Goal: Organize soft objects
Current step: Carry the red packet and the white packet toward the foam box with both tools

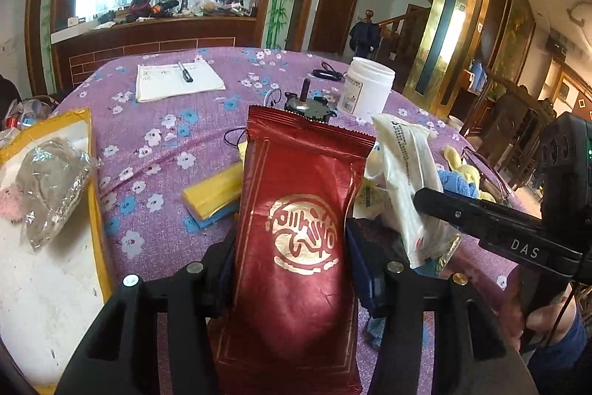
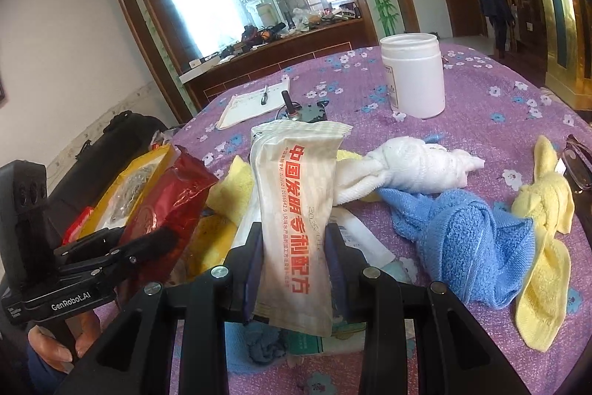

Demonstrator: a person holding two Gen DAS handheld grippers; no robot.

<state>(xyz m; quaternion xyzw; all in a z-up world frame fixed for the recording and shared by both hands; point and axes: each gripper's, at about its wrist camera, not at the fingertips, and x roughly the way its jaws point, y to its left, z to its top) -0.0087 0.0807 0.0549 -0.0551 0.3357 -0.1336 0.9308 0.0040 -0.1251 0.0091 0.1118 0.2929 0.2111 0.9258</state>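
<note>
My left gripper (image 1: 292, 269) is pinching a red foil packet (image 1: 296, 247) with a gold emblem, its blue pads pressed against both sides so the packet stands upright above the table. My right gripper (image 2: 294, 269) is clamped the same way on a white packet (image 2: 296, 221) printed with red Chinese characters, also held upright. In the left wrist view the two packets sit just beside each other, the white one to the right of the red.

Below the packets lies the purple flowered tablecloth (image 1: 155, 121). To my right on it are a knotted white towel (image 2: 414, 173), a crumpled blue towel (image 2: 462, 239) and a yellow towel (image 2: 544, 236), touching one another. To my left is a yellow-edged box (image 1: 94, 195) holding a clear-bagged grey item (image 1: 51, 187). Farther back stand a white plastic jar (image 2: 414, 76), a small motor (image 2: 296, 111), and a notepad (image 1: 177, 82) with a pen (image 1: 185, 72) on it.
</note>
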